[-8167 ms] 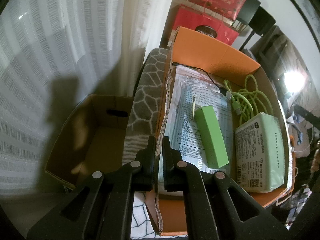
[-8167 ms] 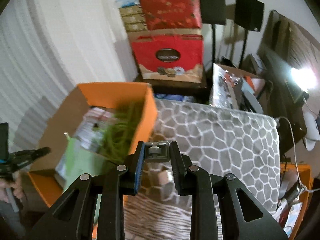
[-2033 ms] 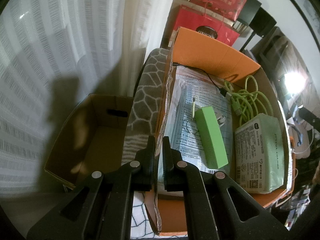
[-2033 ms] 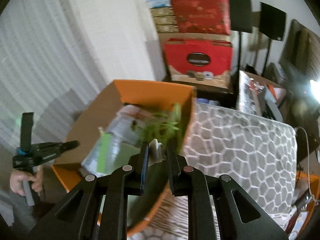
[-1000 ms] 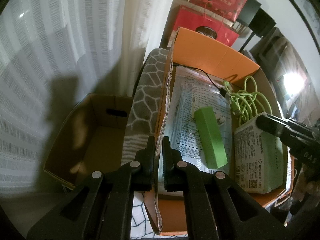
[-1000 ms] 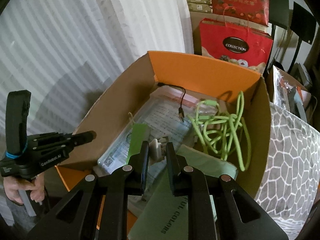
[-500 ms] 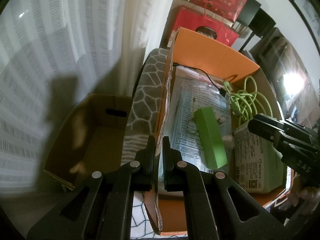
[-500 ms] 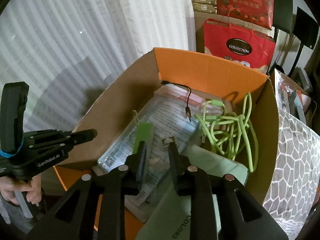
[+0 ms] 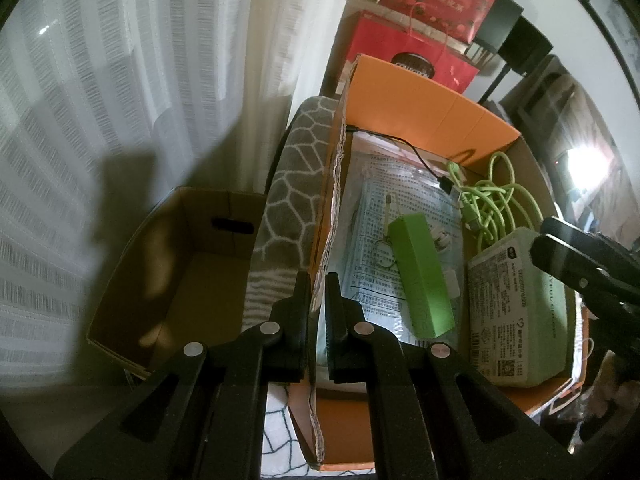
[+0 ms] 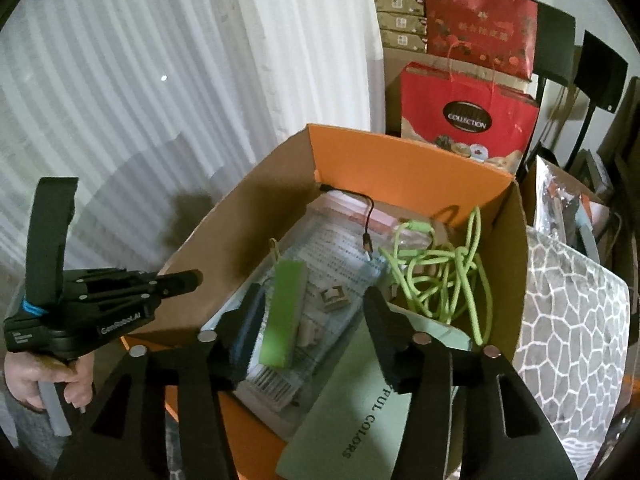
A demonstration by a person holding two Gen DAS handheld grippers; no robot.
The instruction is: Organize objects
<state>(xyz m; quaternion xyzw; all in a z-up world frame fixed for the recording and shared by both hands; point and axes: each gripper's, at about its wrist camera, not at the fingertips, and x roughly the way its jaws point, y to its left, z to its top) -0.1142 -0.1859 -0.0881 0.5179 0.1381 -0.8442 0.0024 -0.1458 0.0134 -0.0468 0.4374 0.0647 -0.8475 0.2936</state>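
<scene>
The orange cardboard box (image 9: 420,96) (image 10: 400,164) holds a green power bank (image 9: 420,276) (image 10: 284,312), a tangled green cable (image 9: 496,204) (image 10: 440,276), a pale green packet (image 9: 516,312) (image 10: 360,420) and a printed plastic bag (image 9: 400,184). My left gripper (image 9: 316,284) (image 10: 188,278) is shut on the box's left wall. Over the box, my right gripper (image 10: 314,300) (image 9: 544,240) has its jaws opening, with nothing pressed between the pads. Below them a small white plug (image 10: 332,298) lies loose on the bag beside the power bank.
An empty brown carton (image 9: 176,272) stands left of the orange box, with a grey patterned cushion (image 9: 292,184) (image 10: 568,320) under and beside it. White curtains (image 9: 120,80) hang behind. Red gift bags (image 10: 468,116) are stacked at the back. A hand (image 10: 36,380) holds the left gripper's handle.
My right gripper came over the box holding the small white plug. Its jaws then spread and the plug dropped onto the bag. The left gripper has not moved.
</scene>
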